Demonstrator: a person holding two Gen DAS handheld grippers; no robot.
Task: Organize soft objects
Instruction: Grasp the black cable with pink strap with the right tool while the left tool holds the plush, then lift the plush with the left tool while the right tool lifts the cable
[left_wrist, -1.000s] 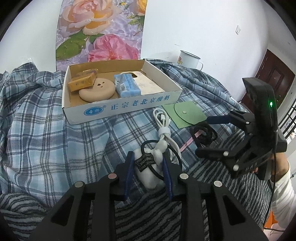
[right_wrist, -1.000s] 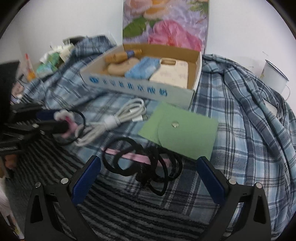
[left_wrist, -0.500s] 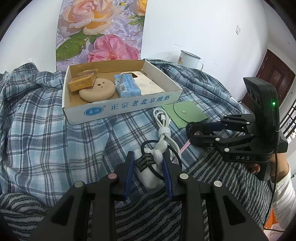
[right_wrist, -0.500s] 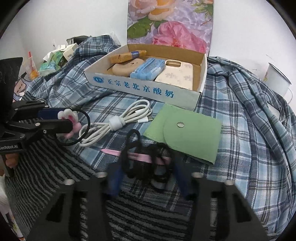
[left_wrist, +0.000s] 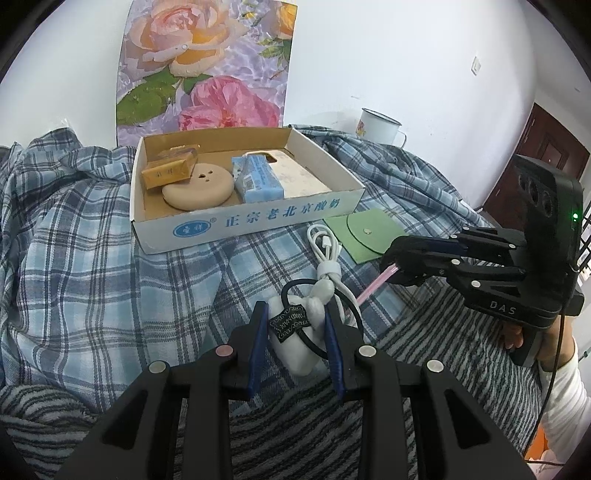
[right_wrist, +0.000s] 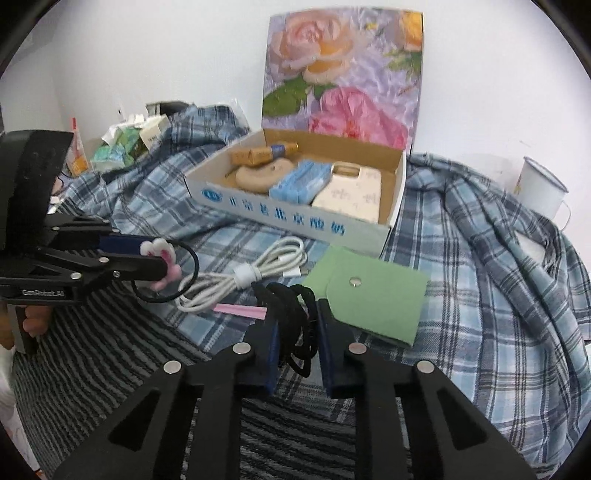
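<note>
Two hand-held grippers are loaded: the left hand-held gripper (left_wrist: 295, 334) is clamped on a white plush hair tie (left_wrist: 291, 328), and the right hand-held gripper (right_wrist: 295, 332) is shut on a bunch of black hair bands (right_wrist: 295, 317), both just above the plaid bedspread (left_wrist: 92, 266). The bands look light, limp and stretchy, so loose loops may snag; pinching the bunched middle seems safest. A pink strip (right_wrist: 240, 309) lies under the bands. The white cable (right_wrist: 255, 269) and green pouch (right_wrist: 369, 299) lie between them and the cardboard box (left_wrist: 240, 221).
</note>
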